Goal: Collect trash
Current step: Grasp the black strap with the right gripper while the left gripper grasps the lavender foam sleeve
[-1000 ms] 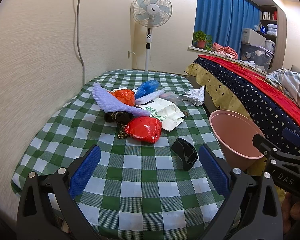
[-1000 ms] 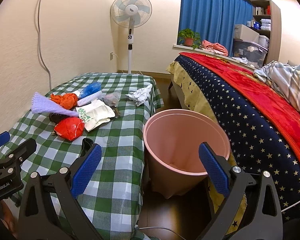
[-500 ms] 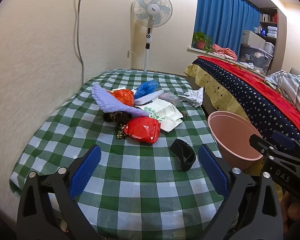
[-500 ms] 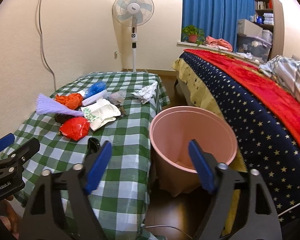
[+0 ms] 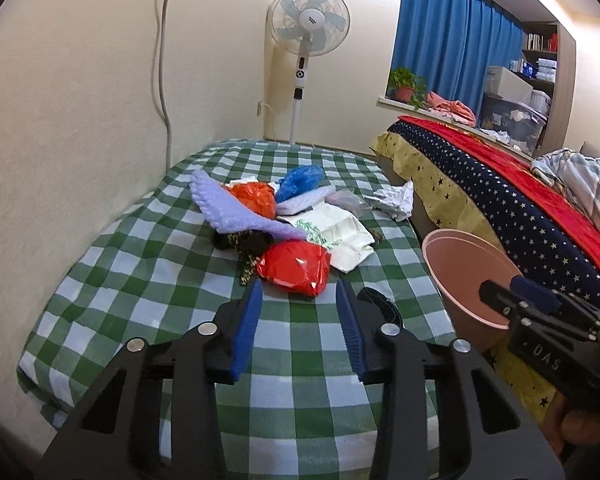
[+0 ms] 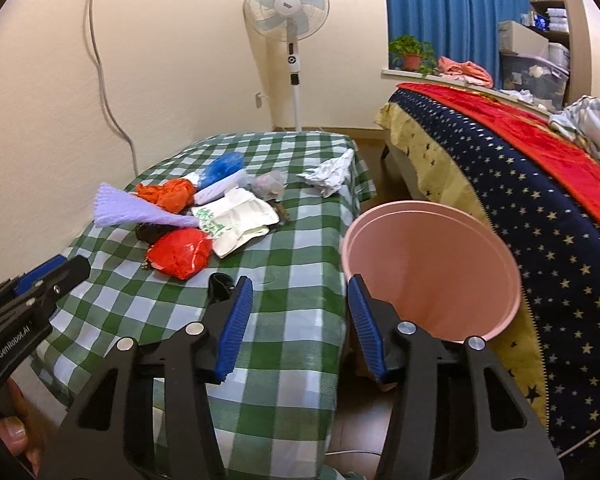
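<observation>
One pink bin (image 6: 432, 272) sat empty; both grippers, left (image 5: 298, 326) and right (image 6: 300, 326), had just been narrowing, jaws apart on nothing.

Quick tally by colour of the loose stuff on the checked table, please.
Red bags: 2
Blue bag: 1
Lilac cloth: 1
White items: 3, a printed bag, crumpled paper, a flat pack
Clear bag: 1
Black items: 2
Total: 10
</observation>
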A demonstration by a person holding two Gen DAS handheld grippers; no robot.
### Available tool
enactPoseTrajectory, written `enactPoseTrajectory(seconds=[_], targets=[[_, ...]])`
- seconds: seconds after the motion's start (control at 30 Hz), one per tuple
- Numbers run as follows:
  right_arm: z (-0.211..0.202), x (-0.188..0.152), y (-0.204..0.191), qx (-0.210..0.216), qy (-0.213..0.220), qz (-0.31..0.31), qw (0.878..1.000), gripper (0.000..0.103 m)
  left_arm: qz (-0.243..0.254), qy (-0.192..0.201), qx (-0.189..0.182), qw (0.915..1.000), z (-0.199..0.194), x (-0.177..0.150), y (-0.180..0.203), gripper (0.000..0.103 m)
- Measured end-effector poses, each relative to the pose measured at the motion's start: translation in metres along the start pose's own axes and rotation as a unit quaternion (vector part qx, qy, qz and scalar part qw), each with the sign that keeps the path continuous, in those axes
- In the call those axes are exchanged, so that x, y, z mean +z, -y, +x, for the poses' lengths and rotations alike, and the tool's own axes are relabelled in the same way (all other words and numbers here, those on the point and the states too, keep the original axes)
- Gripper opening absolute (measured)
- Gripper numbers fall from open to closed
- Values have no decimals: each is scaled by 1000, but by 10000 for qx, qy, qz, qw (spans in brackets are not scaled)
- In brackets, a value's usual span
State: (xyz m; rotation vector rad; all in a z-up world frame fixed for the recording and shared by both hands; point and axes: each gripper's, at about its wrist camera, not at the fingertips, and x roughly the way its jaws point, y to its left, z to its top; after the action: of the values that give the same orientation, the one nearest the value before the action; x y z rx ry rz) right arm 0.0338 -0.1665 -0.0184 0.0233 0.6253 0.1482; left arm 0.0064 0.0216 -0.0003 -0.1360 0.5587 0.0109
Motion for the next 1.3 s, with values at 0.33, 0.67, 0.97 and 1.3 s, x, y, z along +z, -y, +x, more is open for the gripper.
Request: enactPoseTrajectory(seconds=[0.33, 0.67, 0.97, 1.3], targets=[[28, -1, -21, 354, -180, 36, 9992, 50, -158, 100, 125, 9997, 10, 11, -17, 27], [62, -5, -28, 614, -490, 205, 9967, 50, -468, 220, 360, 9980, 31, 24, -41, 27], [85, -13, -33, 788, -852, 197, 9931, 56, -899, 107, 492, 9947, 58, 31, -59, 44], [95, -17, -38, 780, -1027, 94, 9916, 48, -1105, -32, 509, 9926, 78, 36, -65, 44]])
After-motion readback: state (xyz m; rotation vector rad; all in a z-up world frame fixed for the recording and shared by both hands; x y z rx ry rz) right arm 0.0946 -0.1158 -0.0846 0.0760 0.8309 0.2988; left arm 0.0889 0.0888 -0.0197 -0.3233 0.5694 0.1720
